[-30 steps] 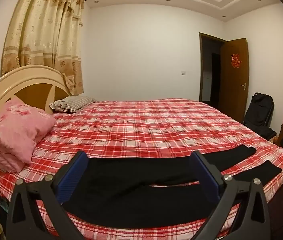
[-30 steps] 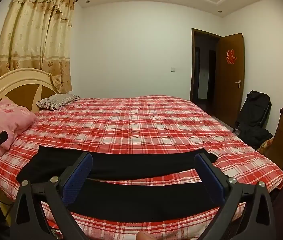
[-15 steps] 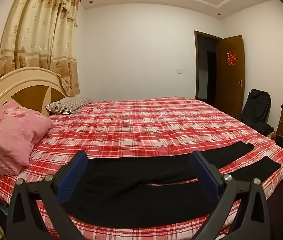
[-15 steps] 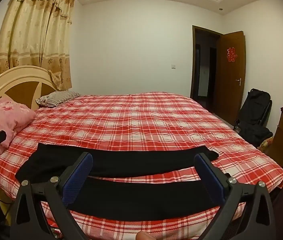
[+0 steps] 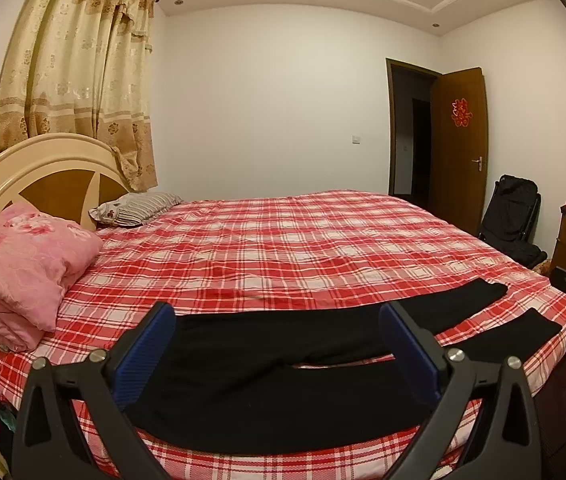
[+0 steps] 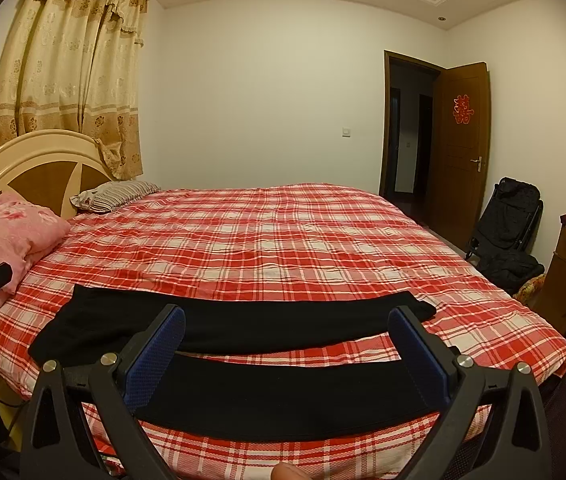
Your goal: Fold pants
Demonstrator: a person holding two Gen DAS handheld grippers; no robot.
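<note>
**Black pants flat on the bed, both grippers spread above them**

The black pants (image 5: 283, 384) lie unfolded along the near edge of the bed (image 5: 291, 248), on its red plaid cover, legs stretching to the right and slightly apart.

The left gripper (image 5: 279, 356) hangs over the waist end, jaws spread wide and holding nothing. Its view takes in both leg ends near the bed's right corner, and the tip of the right gripper at the far right edge.

The right gripper (image 6: 287, 354) hangs over the legs, jaws likewise spread and empty. Its view shows the waist end at the left, with the left gripper's tip beside it near the pink quilt (image 6: 15, 236). A fingertip (image 6: 289, 472) shows at the bottom edge, seen only here.

Both views show the striped pillow (image 5: 135, 208), the curtain (image 5: 79, 80) and the open door (image 5: 459, 144).
</note>
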